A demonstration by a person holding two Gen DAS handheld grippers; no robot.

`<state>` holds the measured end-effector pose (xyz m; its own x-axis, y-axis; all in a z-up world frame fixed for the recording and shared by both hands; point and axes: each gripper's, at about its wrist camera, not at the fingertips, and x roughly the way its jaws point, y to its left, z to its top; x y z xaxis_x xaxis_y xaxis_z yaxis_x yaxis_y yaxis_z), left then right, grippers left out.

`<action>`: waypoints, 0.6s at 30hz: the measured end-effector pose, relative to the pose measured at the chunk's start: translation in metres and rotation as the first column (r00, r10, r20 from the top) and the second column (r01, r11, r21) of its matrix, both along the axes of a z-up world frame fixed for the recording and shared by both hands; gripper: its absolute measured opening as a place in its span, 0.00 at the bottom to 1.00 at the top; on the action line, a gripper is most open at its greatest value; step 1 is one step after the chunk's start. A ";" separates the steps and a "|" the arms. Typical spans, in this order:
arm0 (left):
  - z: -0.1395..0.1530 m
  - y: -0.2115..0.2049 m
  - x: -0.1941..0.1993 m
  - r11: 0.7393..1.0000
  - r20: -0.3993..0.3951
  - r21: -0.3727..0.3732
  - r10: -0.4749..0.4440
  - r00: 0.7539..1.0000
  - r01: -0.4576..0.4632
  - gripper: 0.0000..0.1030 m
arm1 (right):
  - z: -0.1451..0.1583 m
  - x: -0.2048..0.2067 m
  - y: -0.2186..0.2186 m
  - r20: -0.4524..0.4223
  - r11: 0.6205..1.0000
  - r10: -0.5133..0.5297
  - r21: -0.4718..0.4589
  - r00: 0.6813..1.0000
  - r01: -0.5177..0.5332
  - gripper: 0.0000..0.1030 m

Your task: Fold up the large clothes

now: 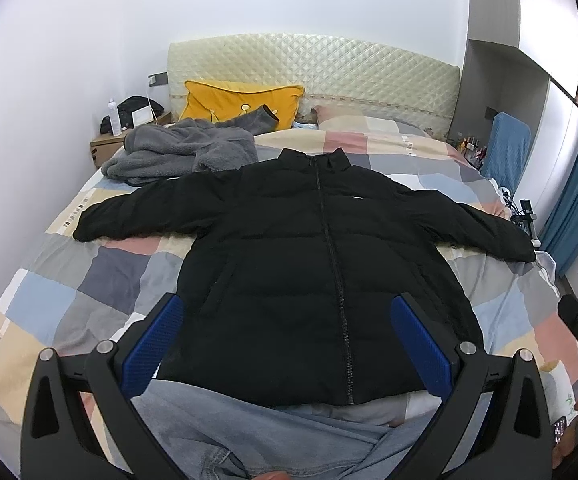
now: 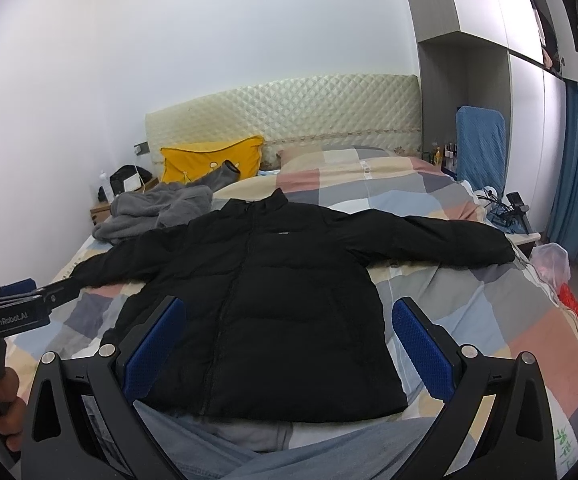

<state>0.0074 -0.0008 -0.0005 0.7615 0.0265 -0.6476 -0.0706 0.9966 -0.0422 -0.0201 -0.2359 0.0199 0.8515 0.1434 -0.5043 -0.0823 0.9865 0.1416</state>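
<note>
On the bed (image 1: pixel 41 280), in the middle of the patchwork cover: black puffer jacket (image 1: pixel 313 272), flat, front up, zipped. Collar toward the far headboard (image 1: pixel 313 64), hem at the near edge; long axis of the body near to far, sleeves spread straight out left and right. Apparently no fold made yet; sleeves and body all left to do. Left gripper (image 1: pixel 289 344) and right gripper (image 2: pixel 289 344) above the hem, fingers spread wide, pinching nothing. Grey fleece garment (image 1: pixel 177 152) heaped far left.

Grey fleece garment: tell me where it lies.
In both views the grey fleece garment lies bunched at the bed's far left, between the yellow pillow and the black jacket's sleeve.
</note>
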 end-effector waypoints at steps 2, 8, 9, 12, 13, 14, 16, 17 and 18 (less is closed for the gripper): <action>0.000 0.002 0.000 1.000 -0.001 -0.004 0.006 1.000 -0.006 1.00 | 0.002 0.001 0.000 0.006 1.000 0.000 0.000 1.000 0.000 1.00; 0.002 0.005 -0.005 1.000 0.007 -0.002 0.012 1.000 -0.012 1.00 | 0.003 0.003 0.001 0.004 1.000 0.007 -0.004 1.000 -0.007 1.00; 0.002 0.005 -0.005 1.000 0.010 -0.001 0.009 1.000 -0.009 1.00 | 0.004 0.003 0.001 0.003 1.000 0.007 -0.005 1.000 -0.007 1.00; 0.002 0.004 -0.005 1.000 0.010 -0.004 0.006 1.000 -0.006 1.00 | 0.003 0.003 0.002 0.000 1.000 0.009 -0.004 1.000 -0.009 1.00; 0.001 0.004 -0.005 1.000 0.008 -0.005 0.006 1.000 -0.006 1.00 | 0.003 0.003 0.002 0.000 1.000 0.009 -0.004 1.000 -0.009 1.00; 0.001 0.004 -0.004 1.000 0.006 -0.007 0.005 1.000 -0.005 1.00 | 0.003 0.003 0.002 0.000 1.000 0.009 -0.004 1.000 -0.009 1.00; 0.001 0.006 -0.004 1.000 0.007 -0.007 0.006 1.000 -0.006 1.00 | 0.002 0.004 0.001 -0.002 1.000 0.008 -0.004 1.000 -0.008 1.00; 0.001 0.005 -0.003 1.000 0.007 -0.006 0.007 1.000 -0.007 1.00 | 0.001 0.003 0.002 -0.002 1.000 0.008 -0.004 1.000 -0.008 1.00; 0.001 0.005 -0.003 1.000 0.005 -0.007 0.004 1.000 -0.004 1.00 | 0.001 0.003 0.002 -0.002 1.000 0.007 -0.003 1.000 -0.007 1.00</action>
